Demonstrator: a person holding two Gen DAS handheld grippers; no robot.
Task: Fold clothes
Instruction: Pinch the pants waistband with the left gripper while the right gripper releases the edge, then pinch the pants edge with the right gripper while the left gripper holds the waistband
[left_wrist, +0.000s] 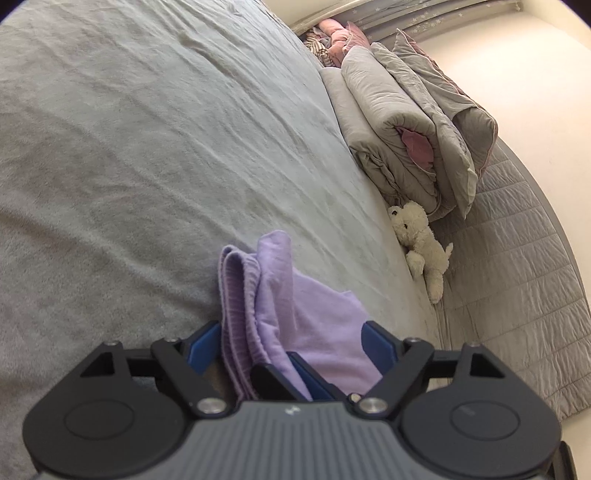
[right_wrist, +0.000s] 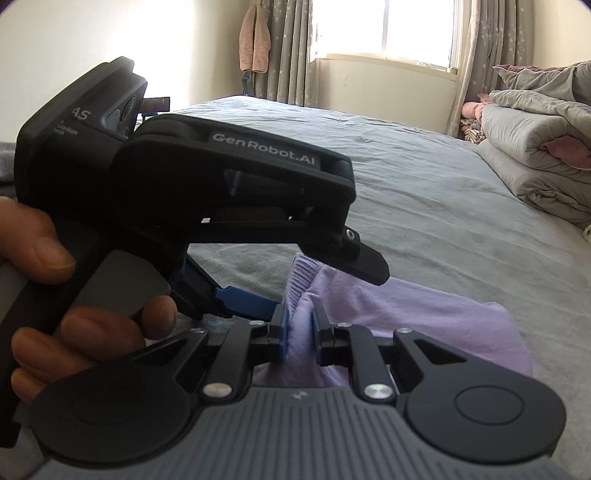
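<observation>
Your lilac garment (left_wrist: 317, 314) sat low in the middle of both frames, bunched on the grey bed (left_wrist: 147, 147). Your right gripper (right_wrist: 300, 334) had its fingers pinched on a fold of the fabric right by the ribbed band. Your left gripper (left_wrist: 295, 350) had its fingers spread wide around the cloth, ribbed edge running up between them, not pressing on it as far as I could tell.

Stuff looked like thin knit: light, floppy, zero stiffness, so it was going to sag and crumple wherever it wasn't held. I'd say the ribbed band was your best bite since it's thicker and less likely to slip, one grip at each end so the edge hung straight.
</observation>
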